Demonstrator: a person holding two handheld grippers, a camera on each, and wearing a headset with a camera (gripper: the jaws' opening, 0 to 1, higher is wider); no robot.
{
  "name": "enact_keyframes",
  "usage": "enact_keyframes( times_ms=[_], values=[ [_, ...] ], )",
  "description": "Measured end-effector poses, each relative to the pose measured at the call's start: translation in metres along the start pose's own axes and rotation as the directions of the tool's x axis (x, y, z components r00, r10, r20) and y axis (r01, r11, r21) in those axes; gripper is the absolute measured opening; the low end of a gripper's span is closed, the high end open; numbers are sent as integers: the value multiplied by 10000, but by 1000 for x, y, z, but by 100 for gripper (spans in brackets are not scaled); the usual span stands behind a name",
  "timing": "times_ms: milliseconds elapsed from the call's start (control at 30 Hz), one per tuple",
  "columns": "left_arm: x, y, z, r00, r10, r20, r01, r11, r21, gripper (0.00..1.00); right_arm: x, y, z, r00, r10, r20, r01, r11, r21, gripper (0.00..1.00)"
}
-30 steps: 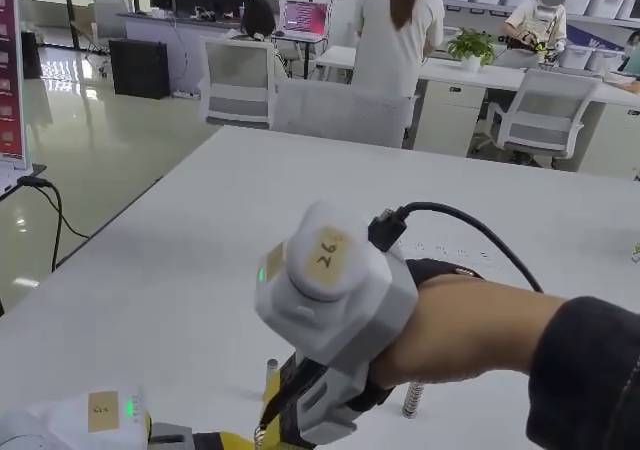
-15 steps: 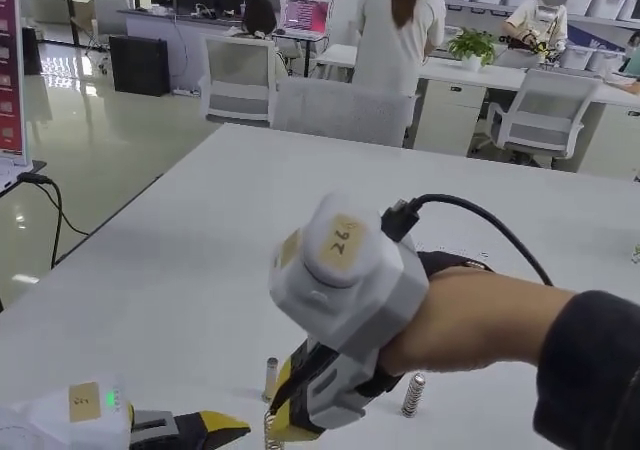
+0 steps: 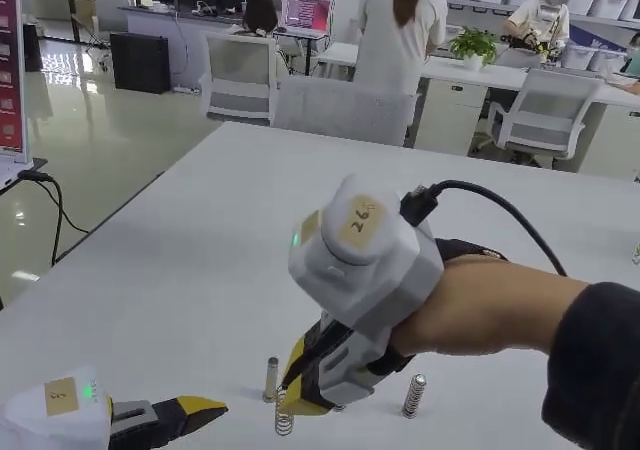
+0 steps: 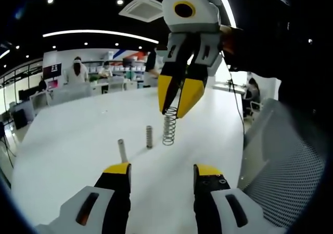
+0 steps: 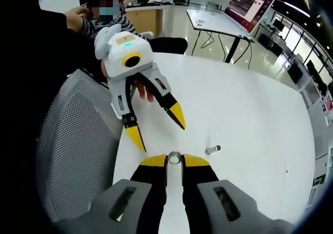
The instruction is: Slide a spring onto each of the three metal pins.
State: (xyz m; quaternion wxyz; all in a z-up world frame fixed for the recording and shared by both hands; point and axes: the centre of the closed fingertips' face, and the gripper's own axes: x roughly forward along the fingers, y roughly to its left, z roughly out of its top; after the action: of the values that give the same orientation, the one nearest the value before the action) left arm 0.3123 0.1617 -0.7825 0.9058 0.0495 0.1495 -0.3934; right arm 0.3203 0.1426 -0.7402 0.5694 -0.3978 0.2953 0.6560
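Note:
My right gripper (image 3: 300, 395) (image 5: 175, 161) points down at the white table (image 3: 300, 200), shut on the top of a loose spring (image 3: 284, 417) (image 4: 169, 126) that hangs upright. A bare metal pin (image 3: 270, 378) (image 4: 122, 150) stands just left of that spring. Farther right, a second pin wears a spring (image 3: 413, 395) (image 4: 149, 137). My left gripper (image 3: 205, 410) (image 4: 162, 169) lies low at the table's near left, open and holding nothing, its jaws aimed at the pins. In the left gripper view the right gripper (image 4: 174, 109) hangs above the spring. What is under the held spring is hidden.
A black cable (image 3: 500, 230) runs from the right gripper over the person's wrist. Beyond the table's far edge stand mesh office chairs (image 3: 345, 110), desks and several people. A mesh chair (image 5: 78, 140) sits close to the table's near side.
The right gripper has shifted right and a little up, so the held spring now shows in full beside the bare pin. The left gripper's yellow jaws have come into sight.

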Motion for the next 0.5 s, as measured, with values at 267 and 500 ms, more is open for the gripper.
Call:
enact_keyframes(
  times_ms=[267,500],
  values=[
    [-3,3,-2,9999,135,39,-135,9999,-88,46,-4,-15,3,9992,-373,170,370,9992,177,7],
    [-5,4,-4,9998,193,45,-193,9997,-143,46,-2,-30,4,9969,-739,267,730,9968,312,7]
  ],
)
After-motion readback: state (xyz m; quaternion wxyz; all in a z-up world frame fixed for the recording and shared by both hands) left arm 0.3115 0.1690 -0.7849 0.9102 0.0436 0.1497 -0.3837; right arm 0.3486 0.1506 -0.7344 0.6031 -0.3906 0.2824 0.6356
